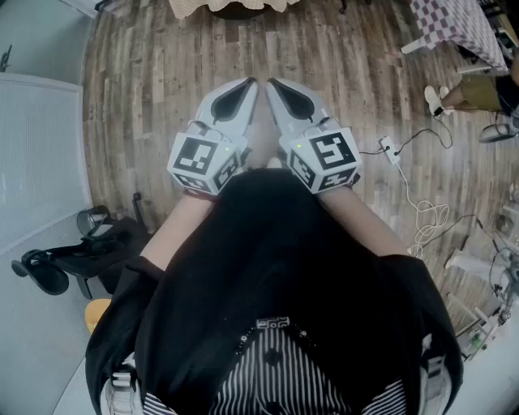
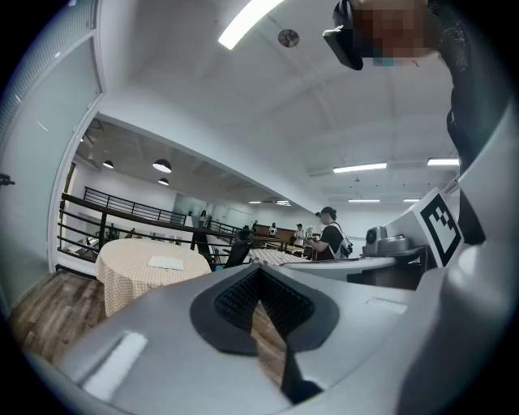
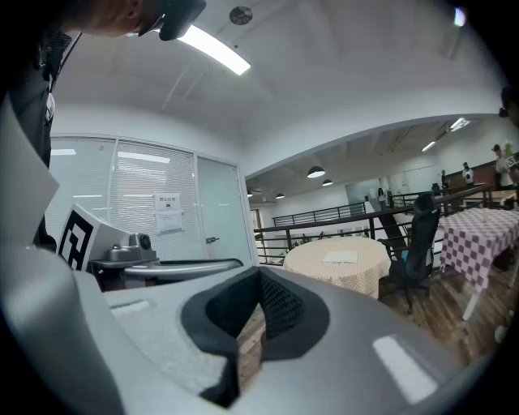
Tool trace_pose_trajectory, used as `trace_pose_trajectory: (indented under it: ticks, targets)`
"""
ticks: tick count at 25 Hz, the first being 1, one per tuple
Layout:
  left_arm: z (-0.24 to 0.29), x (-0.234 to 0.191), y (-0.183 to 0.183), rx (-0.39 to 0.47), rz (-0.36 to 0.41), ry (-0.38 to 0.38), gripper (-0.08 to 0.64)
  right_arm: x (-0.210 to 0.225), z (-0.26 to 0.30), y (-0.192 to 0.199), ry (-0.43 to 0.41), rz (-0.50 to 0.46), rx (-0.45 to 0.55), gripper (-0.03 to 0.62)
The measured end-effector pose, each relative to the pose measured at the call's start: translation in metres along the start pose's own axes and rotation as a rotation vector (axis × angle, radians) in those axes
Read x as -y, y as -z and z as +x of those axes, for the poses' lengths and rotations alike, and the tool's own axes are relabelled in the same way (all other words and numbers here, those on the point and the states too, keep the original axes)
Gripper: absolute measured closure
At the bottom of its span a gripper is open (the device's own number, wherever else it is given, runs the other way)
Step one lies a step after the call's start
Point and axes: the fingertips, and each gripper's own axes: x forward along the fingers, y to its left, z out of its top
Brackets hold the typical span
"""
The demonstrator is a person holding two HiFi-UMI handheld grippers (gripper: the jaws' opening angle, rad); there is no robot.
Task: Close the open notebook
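Note:
A white notebook (image 2: 166, 263) lies flat on a round table with a beige checked cloth (image 2: 130, 280), far ahead across the wooden floor. It is too small to tell how its pages stand. The same notebook (image 3: 340, 257) and table (image 3: 336, 271) appear in the right gripper view. Only the table's edge (image 1: 235, 6) reaches the top of the head view. My left gripper (image 1: 248, 84) and right gripper (image 1: 272, 84) are held side by side close to the person's chest, pointing forward. Both are shut with nothing between the jaws: left gripper (image 2: 261, 274), right gripper (image 3: 259, 277).
A purple checked table (image 1: 458, 28) stands at the far right, with a black office chair (image 3: 418, 235) beside it. A power strip with white cables (image 1: 391, 149) lies on the floor to the right. A black chair (image 1: 73, 255) sits at the left wall. A person (image 2: 331, 237) stands far off.

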Motion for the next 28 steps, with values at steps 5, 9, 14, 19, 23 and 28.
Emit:
trace_pose_trajectory:
  ticks: [5, 9, 14, 19, 23, 28]
  targets:
    - [0.006, 0.001, -0.002, 0.006, -0.009, -0.002, 0.563, 0.007, -0.002, -0.004, 0.007, -0.002, 0.006, 0.591]
    - [0.011, 0.005, -0.001, -0.001, -0.003, 0.014, 0.563, 0.010, -0.002, -0.005, 0.007, 0.009, 0.014, 0.591]
    - [0.024, 0.014, 0.000, -0.001, -0.001, 0.026, 0.563, 0.027, -0.006, -0.007, 0.024, 0.047, 0.017, 0.592]
    - [0.028, 0.021, 0.000, 0.005, 0.001, 0.026, 0.563, 0.027, -0.013, -0.004, 0.010, 0.026, 0.009, 0.592]
    - [0.032, 0.027, 0.000, 0.012, 0.000, 0.007, 0.563, 0.034, -0.020, -0.002, 0.009, 0.018, 0.003, 0.591]
    - [0.038, 0.035, 0.003, 0.013, -0.003, -0.035, 0.563, 0.044, -0.030, 0.009, -0.003, 0.014, -0.021, 0.591]
